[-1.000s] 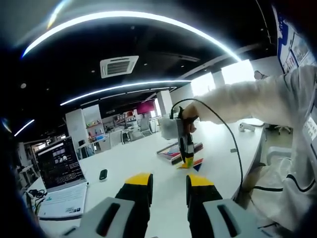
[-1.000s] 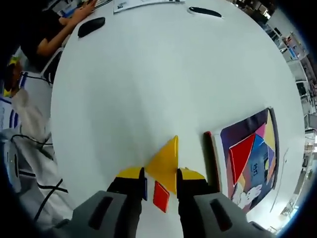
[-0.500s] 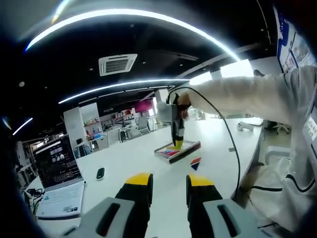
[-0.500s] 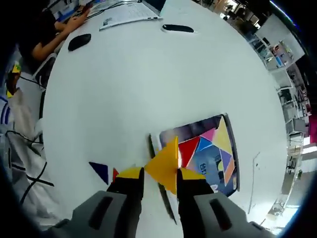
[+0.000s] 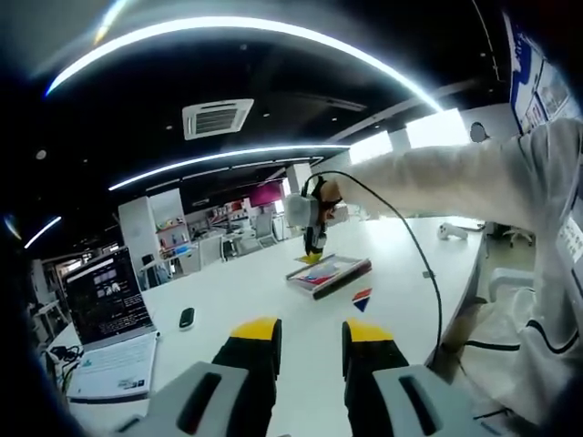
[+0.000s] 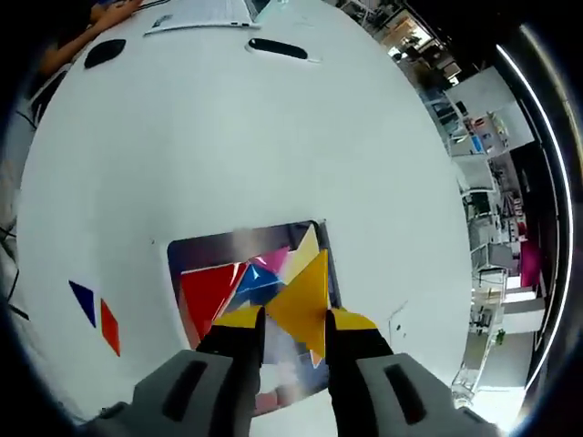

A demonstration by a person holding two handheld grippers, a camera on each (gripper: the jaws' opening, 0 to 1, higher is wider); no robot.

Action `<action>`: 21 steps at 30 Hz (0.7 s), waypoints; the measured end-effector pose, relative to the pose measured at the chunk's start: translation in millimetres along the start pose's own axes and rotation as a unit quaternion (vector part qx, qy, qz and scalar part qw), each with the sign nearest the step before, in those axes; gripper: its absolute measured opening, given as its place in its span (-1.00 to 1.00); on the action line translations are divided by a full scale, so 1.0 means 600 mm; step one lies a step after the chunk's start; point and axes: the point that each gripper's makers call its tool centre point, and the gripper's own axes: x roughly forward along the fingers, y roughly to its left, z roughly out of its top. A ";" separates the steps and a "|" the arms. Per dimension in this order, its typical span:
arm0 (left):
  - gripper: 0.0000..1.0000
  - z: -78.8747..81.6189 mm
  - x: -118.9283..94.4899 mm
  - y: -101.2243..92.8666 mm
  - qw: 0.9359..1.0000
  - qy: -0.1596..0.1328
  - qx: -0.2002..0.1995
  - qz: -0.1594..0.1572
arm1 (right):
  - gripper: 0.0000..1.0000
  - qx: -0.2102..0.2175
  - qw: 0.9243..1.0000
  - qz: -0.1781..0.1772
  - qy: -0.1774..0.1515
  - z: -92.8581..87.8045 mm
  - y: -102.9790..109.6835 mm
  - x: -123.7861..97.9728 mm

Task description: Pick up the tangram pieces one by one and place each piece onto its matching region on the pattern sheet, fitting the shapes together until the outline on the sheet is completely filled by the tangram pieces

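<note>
I can read no lettering on the pattern sheet (image 6: 219,250) from my right gripper view; any print on it is blurred or hidden behind what I carry. My right gripper (image 6: 293,320) is clamped on a yellow triangle tangram piece (image 6: 302,296), which I hold above the sheet's far right part, its tip pointing to the left across the sheet. On the sheet I make out a red triangle (image 6: 208,289), a blue piece (image 6: 260,284), a pink sliver and a pale yellow piece (image 6: 302,250) near its right edge. Left of the sheet, well apart on the white desk (image 6: 228,137), lie a blue triangle (image 6: 82,300) and an orange-red piece (image 6: 109,326), just beside each other. Beyond the sheet a black oblong object (image 6: 278,48) rests on the desk, with papers past it. In my left gripper view, my left gripper (image 5: 310,341) stands with jaws parted and empty, raised above the desk; a laptop (image 5: 109,300) and a small black device (image 5: 187,318) sit to the sheet's left.
</note>
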 end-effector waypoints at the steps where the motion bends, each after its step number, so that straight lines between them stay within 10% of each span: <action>1: -0.44 0.000 0.000 0.000 1.000 -0.001 0.000 0.000 | -0.45 -0.012 1.000 -0.006 0.000 0.001 -0.004 0.003; 21: -0.44 -0.004 0.004 0.004 1.000 0.004 -0.001 0.001 | -0.45 -0.041 0.999 0.004 0.003 0.007 0.003 0.062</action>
